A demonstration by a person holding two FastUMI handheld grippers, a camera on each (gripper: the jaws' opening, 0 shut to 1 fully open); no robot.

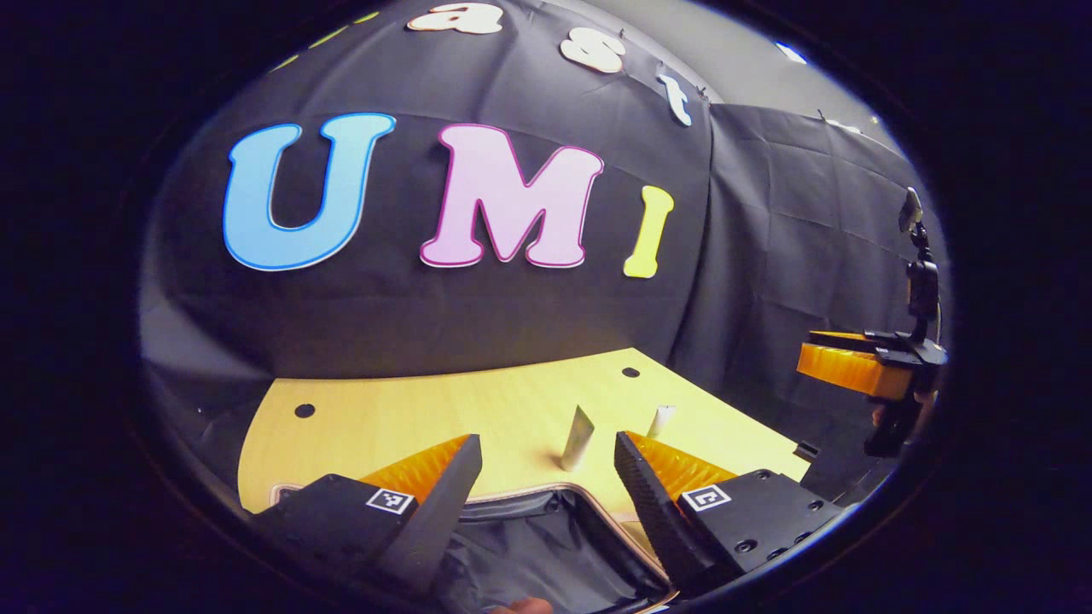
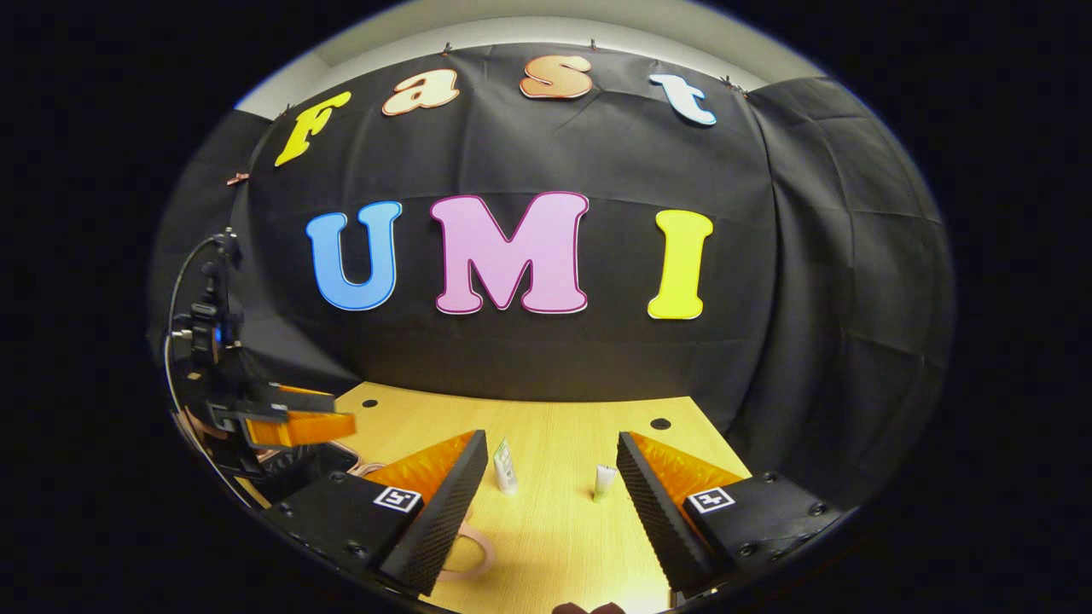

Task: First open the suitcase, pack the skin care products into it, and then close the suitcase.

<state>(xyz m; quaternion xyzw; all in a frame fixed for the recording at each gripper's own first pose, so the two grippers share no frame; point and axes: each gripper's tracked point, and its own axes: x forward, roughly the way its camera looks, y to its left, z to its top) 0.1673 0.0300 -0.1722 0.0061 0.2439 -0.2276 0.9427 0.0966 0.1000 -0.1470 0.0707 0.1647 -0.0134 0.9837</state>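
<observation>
My left gripper (image 1: 547, 442) hangs open above the suitcase (image 1: 546, 533), whose pink rim and dark fabric lining show under its fingers. Just past the rim, a white tube (image 1: 578, 439) stands on the wooden table (image 1: 384, 426), with a smaller white tube (image 1: 661, 419) to its right. In the right gripper view, my right gripper (image 2: 551, 438) is open and empty low over the table (image 2: 563, 529), and the taller tube (image 2: 505, 466) and the small tube (image 2: 604, 482) stand between its fingers, farther off. Each gripper is apart from both tubes.
The right gripper (image 1: 806, 348) appears at the far right of the left gripper view, beyond the table's edge. The left gripper (image 2: 341, 409) appears at the left of the right gripper view, over the suitcase (image 2: 290, 465). Black cloth walls close off the back and sides.
</observation>
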